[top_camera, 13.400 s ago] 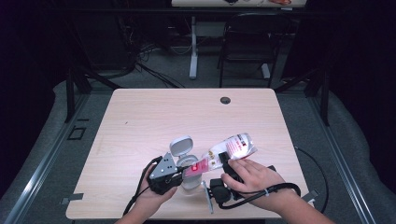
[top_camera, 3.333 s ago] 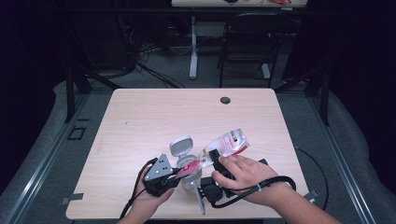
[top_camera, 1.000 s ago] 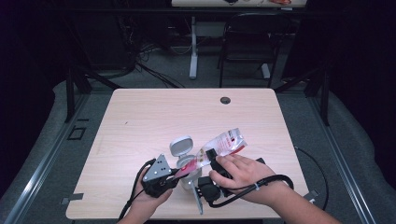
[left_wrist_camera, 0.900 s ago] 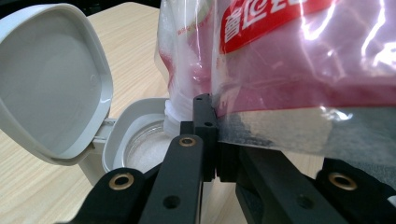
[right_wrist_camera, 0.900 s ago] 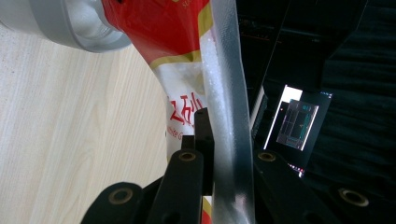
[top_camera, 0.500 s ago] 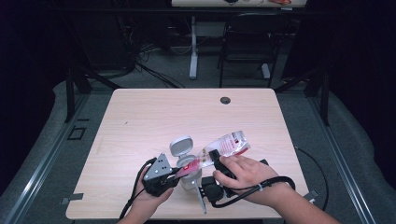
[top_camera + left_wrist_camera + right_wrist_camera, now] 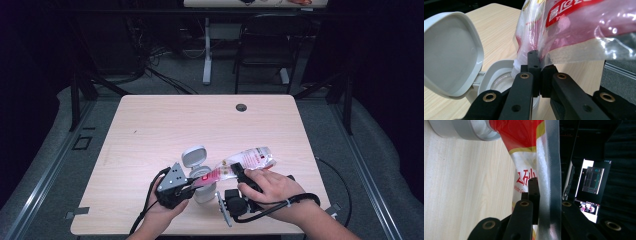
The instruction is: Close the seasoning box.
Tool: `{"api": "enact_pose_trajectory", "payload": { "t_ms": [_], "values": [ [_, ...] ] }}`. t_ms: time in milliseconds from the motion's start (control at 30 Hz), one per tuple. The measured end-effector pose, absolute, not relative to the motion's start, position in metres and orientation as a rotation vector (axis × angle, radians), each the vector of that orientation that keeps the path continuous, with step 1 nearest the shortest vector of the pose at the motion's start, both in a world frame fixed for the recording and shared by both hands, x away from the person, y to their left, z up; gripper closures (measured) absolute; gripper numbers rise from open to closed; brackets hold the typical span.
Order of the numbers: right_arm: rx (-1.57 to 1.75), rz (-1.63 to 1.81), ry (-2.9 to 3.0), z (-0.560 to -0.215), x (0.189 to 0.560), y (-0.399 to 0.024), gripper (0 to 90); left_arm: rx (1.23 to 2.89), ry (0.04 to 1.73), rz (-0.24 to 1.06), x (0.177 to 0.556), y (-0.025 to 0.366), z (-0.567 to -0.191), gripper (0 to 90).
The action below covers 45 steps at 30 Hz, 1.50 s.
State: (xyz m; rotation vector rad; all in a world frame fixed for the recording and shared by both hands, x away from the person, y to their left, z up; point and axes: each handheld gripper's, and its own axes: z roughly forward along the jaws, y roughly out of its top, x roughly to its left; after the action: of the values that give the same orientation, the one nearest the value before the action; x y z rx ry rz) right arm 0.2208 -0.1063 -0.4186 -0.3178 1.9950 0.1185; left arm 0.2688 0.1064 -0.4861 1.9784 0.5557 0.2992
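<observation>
Clear plastic bag (image 7: 247, 160) w/ red print, white granules inside, tilted over white jar (image 7: 204, 190), lid (image 7: 194, 156) flipped open; both tongs, left (image 7: 192, 184) & right (image 7: 239, 170), clamped on bag.

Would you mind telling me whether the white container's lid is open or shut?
Open: the hinged lid stands flipped back from the white container, baring its mouth below the bag.

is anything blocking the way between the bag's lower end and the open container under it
Nothing visible does. The bag, pinched by the left claw and the right claw, slopes down so its lower end sits right at the container mouth, and the hinged lid is flipped back clear of it.
</observation>
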Motion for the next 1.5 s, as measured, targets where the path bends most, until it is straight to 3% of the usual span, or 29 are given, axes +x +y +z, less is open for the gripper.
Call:
{"api": "enact_pose_trajectory", "payload": {
  "t_ms": [1500],
  "values": [
    [0.024,0.436,2.053,-0.445,0.228,-0.141,88.0,1.937,0.553,0.292,0.274,0.1,-0.48,90.0]
  ]
}}
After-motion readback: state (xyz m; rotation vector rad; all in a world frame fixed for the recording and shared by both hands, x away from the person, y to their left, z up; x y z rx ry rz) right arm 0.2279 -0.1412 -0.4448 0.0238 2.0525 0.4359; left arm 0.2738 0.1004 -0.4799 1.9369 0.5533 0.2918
